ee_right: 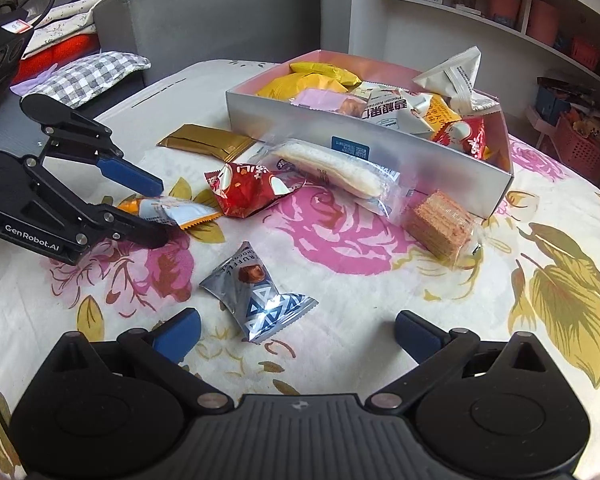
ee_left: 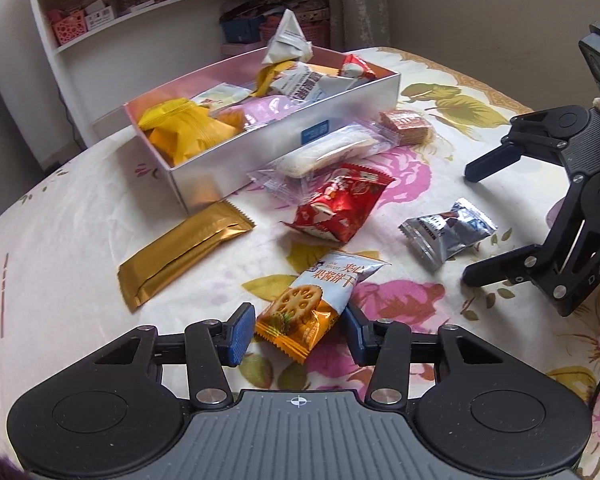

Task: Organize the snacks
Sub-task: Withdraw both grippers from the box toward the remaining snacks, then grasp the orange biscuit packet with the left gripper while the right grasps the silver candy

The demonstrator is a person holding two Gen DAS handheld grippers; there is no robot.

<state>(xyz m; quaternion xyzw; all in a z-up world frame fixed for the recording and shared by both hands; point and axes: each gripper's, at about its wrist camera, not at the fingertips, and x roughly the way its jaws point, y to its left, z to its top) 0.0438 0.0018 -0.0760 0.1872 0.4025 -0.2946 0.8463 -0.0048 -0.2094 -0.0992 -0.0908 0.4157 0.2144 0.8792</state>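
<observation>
Blue pads line the left claw (ee_left: 298,330), which in the left wrist view straddles the orange end of a biscuit packet (ee_left: 314,304) lying on the floral tabletop (ee_left: 60,240). The jaws stand part-open, close on either side of the packet; whether the pads touch it cannot be told. Ahead lie a gold sachet (ee_left: 184,250), a red snack packet (ee_left: 336,208), a clear-wrapped rice cracker (ee_left: 328,156) leaning against the white box (ee_left: 228,176), and a wafer pack (ee_left: 406,126) beside the box's right end. The box holds yellow, pink, white and red packets. A silver truffle packet (ee_left: 448,232) lies near the right claw (ee_left: 470,224), whose fingers stand wide apart and hold nothing.

In the right wrist view, the right claw (ee_right: 296,338) is wide open, with the silver truffle packet (ee_right: 256,296) on the cloth between and just ahead of its fingertips, untouched. The left claw (ee_right: 158,212) appears at left, its fingers on either side of the biscuit packet (ee_right: 172,210). The red snack packet (ee_right: 248,188), rice cracker (ee_right: 332,172), wafer pack (ee_right: 440,226) and gold sachet (ee_right: 208,142) lie outside the white box (ee_right: 340,132).
</observation>
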